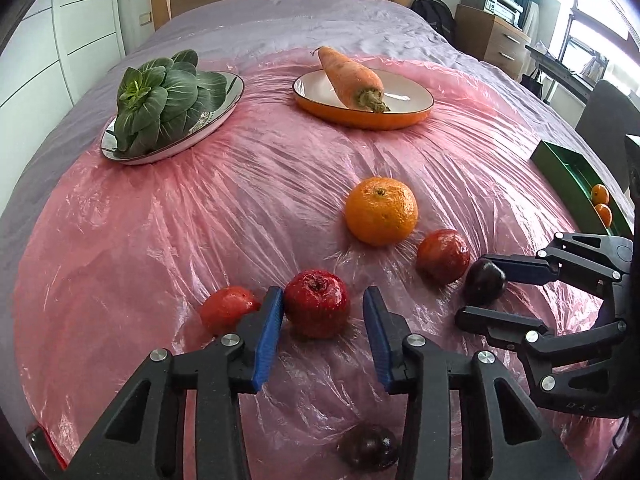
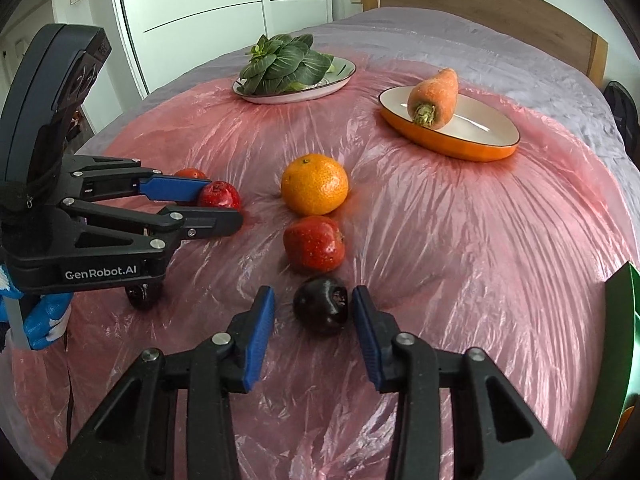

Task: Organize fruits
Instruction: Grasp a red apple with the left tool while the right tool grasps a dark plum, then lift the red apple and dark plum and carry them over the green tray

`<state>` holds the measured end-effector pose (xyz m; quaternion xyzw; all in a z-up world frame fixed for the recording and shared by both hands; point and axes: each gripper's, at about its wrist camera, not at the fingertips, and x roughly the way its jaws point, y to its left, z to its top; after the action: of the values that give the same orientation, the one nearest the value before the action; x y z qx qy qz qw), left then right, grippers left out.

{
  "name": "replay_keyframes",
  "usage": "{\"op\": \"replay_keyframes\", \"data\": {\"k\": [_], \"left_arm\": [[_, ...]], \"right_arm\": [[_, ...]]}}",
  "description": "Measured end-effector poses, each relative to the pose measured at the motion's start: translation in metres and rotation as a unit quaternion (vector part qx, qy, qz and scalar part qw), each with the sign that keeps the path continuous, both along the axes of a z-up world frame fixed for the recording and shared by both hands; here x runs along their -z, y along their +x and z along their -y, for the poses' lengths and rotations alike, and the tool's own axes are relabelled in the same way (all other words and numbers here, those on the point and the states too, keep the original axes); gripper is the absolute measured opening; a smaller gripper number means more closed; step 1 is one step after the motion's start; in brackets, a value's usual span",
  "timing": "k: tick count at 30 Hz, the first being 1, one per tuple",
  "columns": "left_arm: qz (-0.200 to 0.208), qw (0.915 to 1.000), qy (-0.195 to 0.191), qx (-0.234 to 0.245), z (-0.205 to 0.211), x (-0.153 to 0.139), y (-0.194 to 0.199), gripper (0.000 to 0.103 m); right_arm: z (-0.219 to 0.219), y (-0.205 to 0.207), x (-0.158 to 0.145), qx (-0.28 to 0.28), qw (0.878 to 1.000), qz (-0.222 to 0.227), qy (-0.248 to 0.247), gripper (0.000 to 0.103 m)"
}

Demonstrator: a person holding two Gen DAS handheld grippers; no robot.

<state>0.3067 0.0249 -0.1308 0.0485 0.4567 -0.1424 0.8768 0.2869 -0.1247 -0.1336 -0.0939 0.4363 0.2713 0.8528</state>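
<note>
L tool [image 1: 323,322] wide open round red apple [image 1: 317,303], R tool [image 2: 313,320] open w/ dark plum [image 2: 323,305] between pads, both ready to pinch; green tray [image 1: 568,176] at 3 o'clock probably the drop spot.

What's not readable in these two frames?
- Green tray: cut off by the left wrist view's right edge and the right gripper; contents beyond two oranges unseen.
- Dark fruit: left wrist view, low between the left gripper's arms, blurred.
- Bok choy plate: leaves cover most.
</note>
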Motion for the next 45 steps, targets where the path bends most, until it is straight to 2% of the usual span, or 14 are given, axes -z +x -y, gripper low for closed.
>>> {"op": "replay_keyframes", "data": {"k": [2,3,5,6,13,17,23,34,45], "left_arm": [[-0.001,1.0,0.0,0.001,0.001,0.002,0.002,0.036],[-0.001,1.0,0.001,0.001,0.001,0.002,0.002,0.035],[0.002,1.0,0.009,0.001,0.003,0.004,0.004,0.03],[0.004,0.9999,0.014,0.001,0.004,0.004,0.004,0.029],[0.015,0.9999,0.008,0.001,0.004,0.0,0.002,0.029],[0.024,0.9997,0.002,0.001,0.001,-0.011,-0.003,0.029],[0.037,0.9993,-0.001,-0.001,0.002,-0.032,-0.014,0.029],[0.046,0.9989,-0.007,0.002,0.017,-0.068,-0.054,0.029],[0.047,0.9986,-0.013,0.021,0.059,-0.09,-0.097,0.029]], "right_arm": [[0.0,0.0,0.002,0.0,1.0,0.002,-0.002,0.047],[0.0,0.0,0.003,0.001,1.0,0.004,-0.002,0.043],[0.0,0.001,0.004,0.002,1.0,0.007,-0.004,0.031],[0.0,0.001,0.004,0.002,1.0,0.008,-0.005,0.029],[0.009,0.002,-0.001,0.005,1.0,0.008,0.028,0.027],[0.016,0.002,-0.01,0.011,0.998,0.006,0.056,0.027],[0.02,-0.007,-0.027,0.015,0.997,0.016,0.068,0.027],[0.035,-0.056,-0.066,0.017,0.996,0.032,0.079,0.027],[0.088,-0.109,-0.084,0.052,0.995,0.035,0.075,0.027]]}}
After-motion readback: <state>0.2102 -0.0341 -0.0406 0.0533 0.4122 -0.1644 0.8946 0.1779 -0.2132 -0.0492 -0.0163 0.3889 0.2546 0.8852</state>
